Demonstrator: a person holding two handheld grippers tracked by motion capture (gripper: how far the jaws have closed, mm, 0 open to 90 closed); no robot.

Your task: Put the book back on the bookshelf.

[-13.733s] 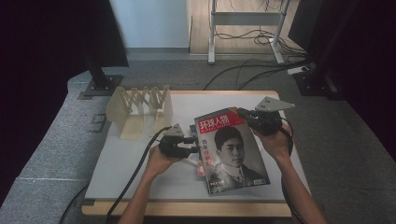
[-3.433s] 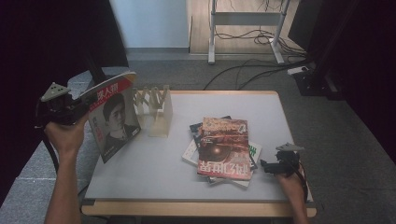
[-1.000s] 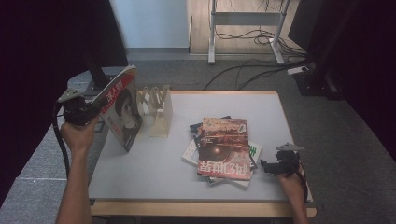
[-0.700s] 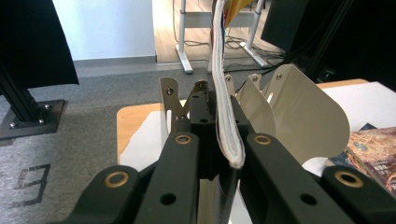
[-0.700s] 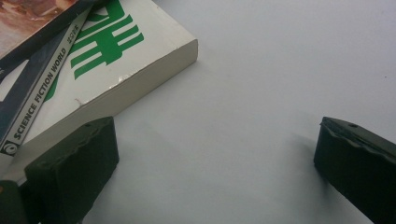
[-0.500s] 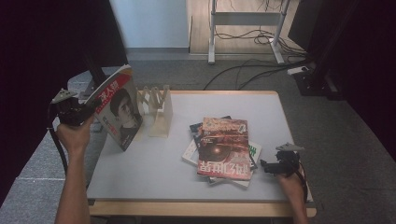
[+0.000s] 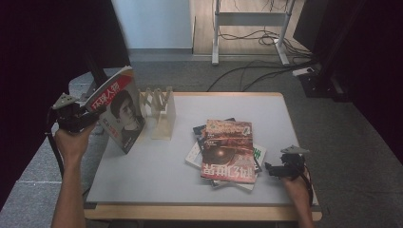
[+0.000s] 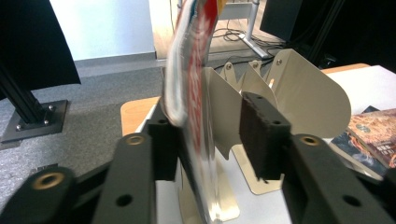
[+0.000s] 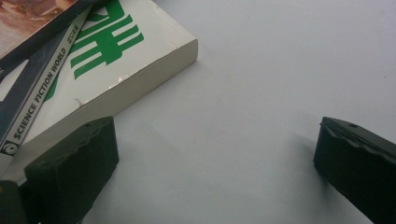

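Observation:
A magazine (image 7: pixel 119 113) with a red title band and a portrait cover stands on edge at the table's left side, leaning beside the beige metal file rack (image 7: pixel 161 111). My left gripper (image 7: pixel 92 121) is at its upper left corner. In the left gripper view the magazine (image 8: pixel 191 93) lies against the left pad, with a gap to the right pad; the jaws have just been opening. My right gripper (image 7: pixel 273 169) rests open on the table beside a pile of books (image 7: pixel 227 149). Its wide jaws hold nothing, next to a white book (image 9: pixel 107 60) with green lettering.
The grey table (image 7: pixel 157 175) has a wooden front edge. The rack's curved dividers (image 8: pixel 308 98) stand just behind the magazine. Floor stands, cables and a dark curtain lie beyond the table's far and left sides.
The magazine has come down to stand nearly upright by the rack's left end. My left hand has shifted only slightly. The right hand and the book pile have not moved.

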